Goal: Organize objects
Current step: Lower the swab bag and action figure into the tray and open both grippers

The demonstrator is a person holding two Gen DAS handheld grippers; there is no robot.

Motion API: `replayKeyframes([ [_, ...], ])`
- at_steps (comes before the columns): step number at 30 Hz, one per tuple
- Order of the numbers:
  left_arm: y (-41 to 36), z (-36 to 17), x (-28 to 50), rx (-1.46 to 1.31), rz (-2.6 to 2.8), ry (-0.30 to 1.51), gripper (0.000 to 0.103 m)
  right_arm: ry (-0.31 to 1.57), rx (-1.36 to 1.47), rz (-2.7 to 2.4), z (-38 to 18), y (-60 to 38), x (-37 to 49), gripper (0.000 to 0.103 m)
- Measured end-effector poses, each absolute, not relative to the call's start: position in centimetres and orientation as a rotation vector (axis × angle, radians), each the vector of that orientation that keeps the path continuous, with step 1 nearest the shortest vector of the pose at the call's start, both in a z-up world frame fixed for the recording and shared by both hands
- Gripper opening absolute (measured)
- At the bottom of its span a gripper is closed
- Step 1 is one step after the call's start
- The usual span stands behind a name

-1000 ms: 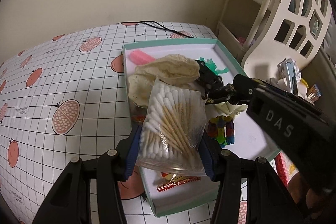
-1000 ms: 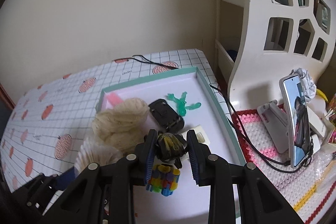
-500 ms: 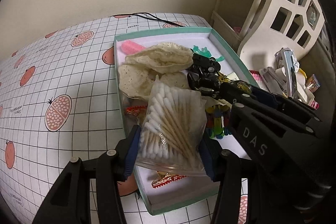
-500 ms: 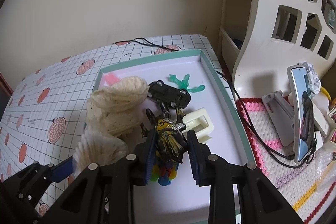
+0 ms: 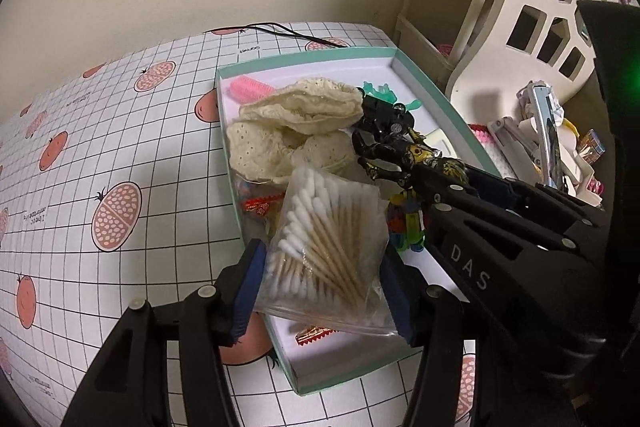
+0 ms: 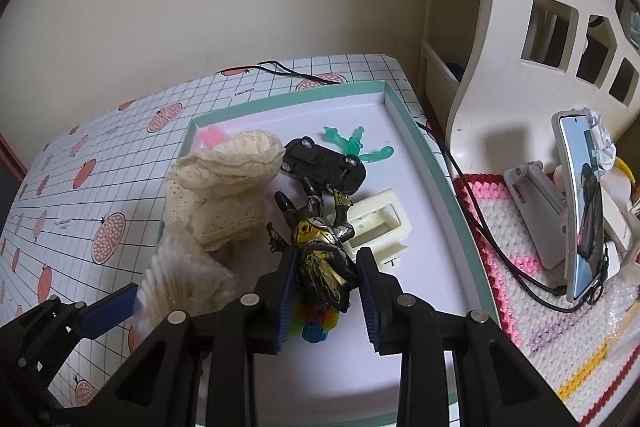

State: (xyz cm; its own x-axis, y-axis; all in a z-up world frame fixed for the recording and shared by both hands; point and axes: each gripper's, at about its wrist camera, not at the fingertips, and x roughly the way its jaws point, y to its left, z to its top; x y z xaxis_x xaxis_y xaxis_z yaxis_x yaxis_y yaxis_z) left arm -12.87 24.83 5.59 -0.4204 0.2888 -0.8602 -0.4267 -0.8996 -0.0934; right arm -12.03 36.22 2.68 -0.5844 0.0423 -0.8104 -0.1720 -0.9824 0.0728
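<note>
**Grippers holding items over tray**

Left gripper [image 5: 322, 283] is clamped on a swab bag [image 5: 328, 251] above the tray's [image 6: 416, 147] near left corner. Right gripper [image 6: 326, 297] is clamped on a black-and-gold figure [image 6: 320, 259], just above the tray's middle, beside a cream cloth [image 6: 224, 183] and toy car [image 6: 324, 165]. Risk: the slick bag may slide from the pads, or the figure's limbs may snag the cloth.

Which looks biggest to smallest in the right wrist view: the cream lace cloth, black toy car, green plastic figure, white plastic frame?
1. Cream lace cloth, clearly largest.
2. Black toy car and white plastic frame: about alike; the frame lies nearer the camera, so I won't rank them.
3. Green plastic figure, smallest, though farthest away and partly hidden by the car.
</note>
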Motion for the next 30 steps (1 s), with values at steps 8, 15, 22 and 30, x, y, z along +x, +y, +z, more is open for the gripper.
replayKeyframes([
  [8, 24.5, 6.1, -12.7, -1.364, 2.324, 0.178, 0.066, 0.243, -1.346, 2.691, 3.2, 36.4, -11.8, 0.04],
  [15, 23.6, 7.0, -12.8, -1.352, 2.323, 0.159, 0.068, 0.274, -1.313, 2.71, 3.9, 36.6, -11.5, 0.044],
  [22, 21.6, 7.9, -13.4, -1.349, 2.345, 0.11, 0.068, 0.301, -1.296, 2.72, 4.4, 36.7, -11.2, 0.044],
  [30, 17.9, 8.3, -14.7, -1.371, 2.429, -0.033, 0.068, 0.246, -1.305, 2.728, 4.5, 35.7, -11.0, 0.044],
])
